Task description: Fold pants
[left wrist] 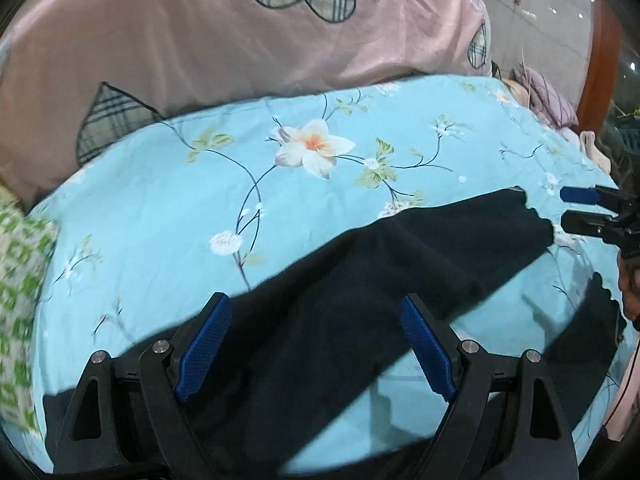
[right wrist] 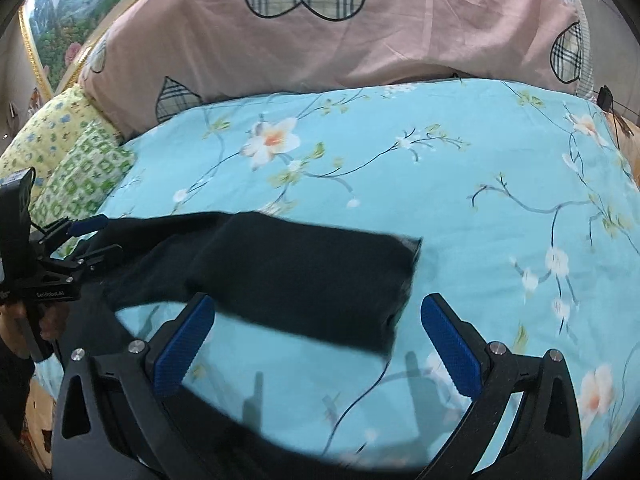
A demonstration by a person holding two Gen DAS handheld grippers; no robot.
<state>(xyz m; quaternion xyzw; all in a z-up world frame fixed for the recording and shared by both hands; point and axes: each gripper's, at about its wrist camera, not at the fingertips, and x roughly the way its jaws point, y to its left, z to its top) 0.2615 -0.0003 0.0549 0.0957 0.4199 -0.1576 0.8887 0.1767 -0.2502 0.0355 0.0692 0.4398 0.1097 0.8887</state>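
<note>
Black pants point(left wrist: 360, 280) lie spread on a light blue floral bedsheet point(left wrist: 180, 208). One leg runs to the upper right and ends in a cuff point(left wrist: 528, 216); the other leg point(left wrist: 596, 316) shows at the lower right. My left gripper point(left wrist: 314, 300) hangs open over the pants' middle, holding nothing. In the right wrist view my right gripper point(right wrist: 316, 300) is open above the near edge of a black leg point(right wrist: 300, 272), close to its cuff point(right wrist: 404, 268). The left gripper point(right wrist: 90, 238) shows at the far left, the right gripper point(left wrist: 576, 210) beside the cuff.
A pink quilt with plaid hearts point(right wrist: 320, 40) is piled along the far side of the bed. Green and yellow patterned pillows point(right wrist: 80, 168) lie at the left. A framed picture point(right wrist: 60, 20) stands behind them. A thin dark cable point(right wrist: 360, 396) crosses the sheet.
</note>
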